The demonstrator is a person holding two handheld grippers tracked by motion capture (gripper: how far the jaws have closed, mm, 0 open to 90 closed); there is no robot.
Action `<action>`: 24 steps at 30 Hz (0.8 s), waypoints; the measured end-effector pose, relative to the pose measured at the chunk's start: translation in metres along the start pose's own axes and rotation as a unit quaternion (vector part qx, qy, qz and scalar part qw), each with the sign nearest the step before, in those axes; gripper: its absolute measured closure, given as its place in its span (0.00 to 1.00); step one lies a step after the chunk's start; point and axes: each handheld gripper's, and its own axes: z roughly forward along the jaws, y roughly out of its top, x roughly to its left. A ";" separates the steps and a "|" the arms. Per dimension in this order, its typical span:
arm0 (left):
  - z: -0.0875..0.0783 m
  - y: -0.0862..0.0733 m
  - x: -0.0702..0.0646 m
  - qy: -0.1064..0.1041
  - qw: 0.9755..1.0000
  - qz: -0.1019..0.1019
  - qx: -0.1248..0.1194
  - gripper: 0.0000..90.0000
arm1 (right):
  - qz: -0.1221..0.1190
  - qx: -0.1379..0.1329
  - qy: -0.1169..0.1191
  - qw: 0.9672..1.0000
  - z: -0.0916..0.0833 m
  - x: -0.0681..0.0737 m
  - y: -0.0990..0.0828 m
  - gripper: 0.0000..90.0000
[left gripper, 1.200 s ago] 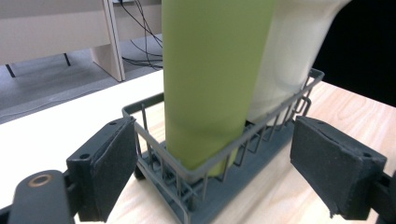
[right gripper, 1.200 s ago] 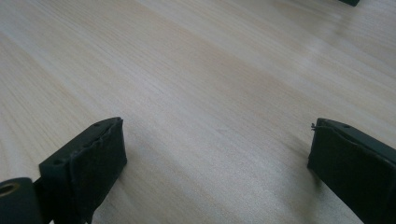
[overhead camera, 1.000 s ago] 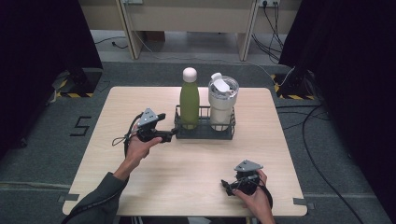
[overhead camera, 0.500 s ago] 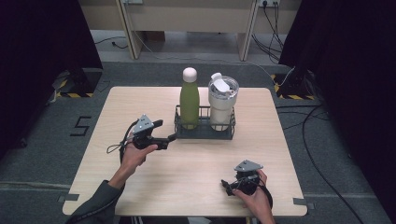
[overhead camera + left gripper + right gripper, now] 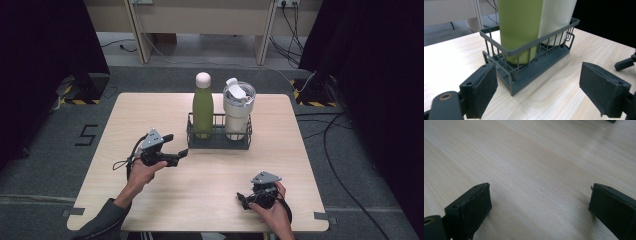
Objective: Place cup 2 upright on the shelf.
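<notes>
I hold a two-jaw gripper in each hand over a pale wooden table (image 5: 150, 210). My left gripper (image 5: 176, 156) hangs above the left half of the tabletop with its jaws spread wide and nothing between them. It points toward a dark wire basket (image 5: 218, 142) that sits a little back from the middle of the tabletop. In the left gripper view the basket's near corner (image 5: 511, 86) lies straight ahead, just beyond and between my open pads (image 5: 482, 90), close but not touching them. The basket is a long narrow rack whose long side runs parallel to the table's front edge, so I am facing its short left end. Two things stand upright in it: a green bottle (image 5: 203, 107) at the left end, nearest my left jaws, and a white tumbler (image 5: 238, 110) at the right end, beside the bottle. My right gripper (image 5: 243, 200) rests low near the front right corner of the tabletop, well apart from the basket, its jaws also released and holding nothing, with bare wood under them. My left hand is clearly the nearer one to the basket.
</notes>
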 end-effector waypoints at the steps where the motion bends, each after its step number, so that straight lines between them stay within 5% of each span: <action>1: 0.000 -0.001 0.000 -0.001 1.000 0.000 0.002 0.16 | 0.000 0.000 0.000 1.000 0.000 0.000 0.000 0.05; 24: -0.012 -0.033 -0.008 -0.010 0.999 -0.005 0.039 0.16 | 0.000 0.000 0.000 1.000 0.000 0.000 0.000 0.05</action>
